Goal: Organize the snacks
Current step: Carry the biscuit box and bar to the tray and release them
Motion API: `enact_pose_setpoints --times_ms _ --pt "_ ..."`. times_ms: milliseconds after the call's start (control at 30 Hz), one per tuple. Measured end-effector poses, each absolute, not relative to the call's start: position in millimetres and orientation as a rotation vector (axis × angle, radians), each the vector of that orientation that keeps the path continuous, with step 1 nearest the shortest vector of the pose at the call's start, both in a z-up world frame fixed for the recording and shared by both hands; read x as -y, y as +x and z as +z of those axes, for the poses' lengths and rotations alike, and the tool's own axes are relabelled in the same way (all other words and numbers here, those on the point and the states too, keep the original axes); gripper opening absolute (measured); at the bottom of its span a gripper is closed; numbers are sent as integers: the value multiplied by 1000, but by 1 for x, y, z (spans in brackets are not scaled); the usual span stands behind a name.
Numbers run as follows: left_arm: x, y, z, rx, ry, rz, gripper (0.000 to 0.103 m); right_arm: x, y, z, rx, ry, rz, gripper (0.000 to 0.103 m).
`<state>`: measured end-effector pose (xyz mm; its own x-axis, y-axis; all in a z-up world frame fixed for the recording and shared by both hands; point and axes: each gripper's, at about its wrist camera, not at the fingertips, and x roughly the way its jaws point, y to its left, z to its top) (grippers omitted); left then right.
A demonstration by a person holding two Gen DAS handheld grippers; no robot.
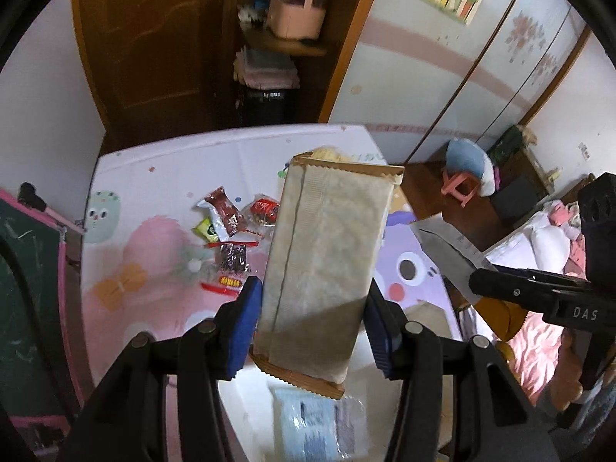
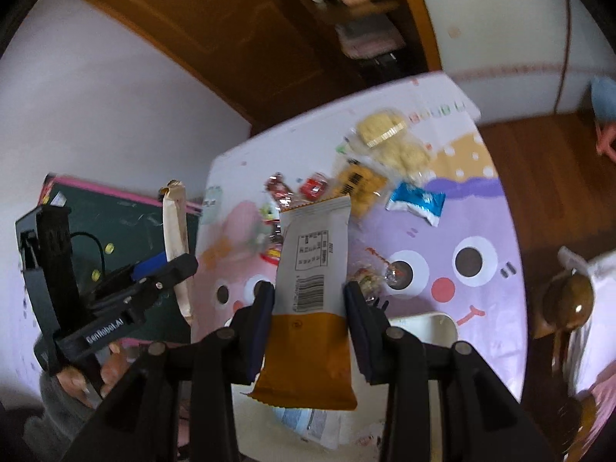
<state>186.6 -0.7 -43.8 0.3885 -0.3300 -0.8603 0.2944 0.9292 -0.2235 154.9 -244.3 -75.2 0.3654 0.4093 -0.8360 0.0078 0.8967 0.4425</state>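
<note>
The left gripper clenched a beige snack packet across its lower half; the right gripper likewise pinched a white-and-orange wrapped bar. Both looked light, crinkly, slippery and crushable, best held mid-body between the fingers.

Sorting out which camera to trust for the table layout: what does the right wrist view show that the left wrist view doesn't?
Only the right wrist view shows the blue packet, the yellow biscuits uncovered and the orange-and-white packet's barcode face. Only the left wrist view shows the shelf with the pink basket. Both show the cartoon mat, the red snacks, and each gripper clamping a packet: left, right.
</note>
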Motion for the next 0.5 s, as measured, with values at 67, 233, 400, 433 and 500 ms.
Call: enact_pose_setpoints --times_ms 67,233,400,433,500 --pt "-6 165 -27 -1085 -42 -391 50 239 137 -56 -1135 359 290 37" --pt "-15 116 -11 -1077 -55 -374 50 228 97 -31 -1069 250 319 38" --pt "-13 73 -17 -1108 -60 -363 50 221 64 -23 -1035 177 323 38" --pt "-11 64 -18 -1111 -65 -364 50 220 56 -23 -1026 155 319 38" --pt "-7 53 -21 -1111 -67 -360 50 218 45 -23 -1019 129 312 38"
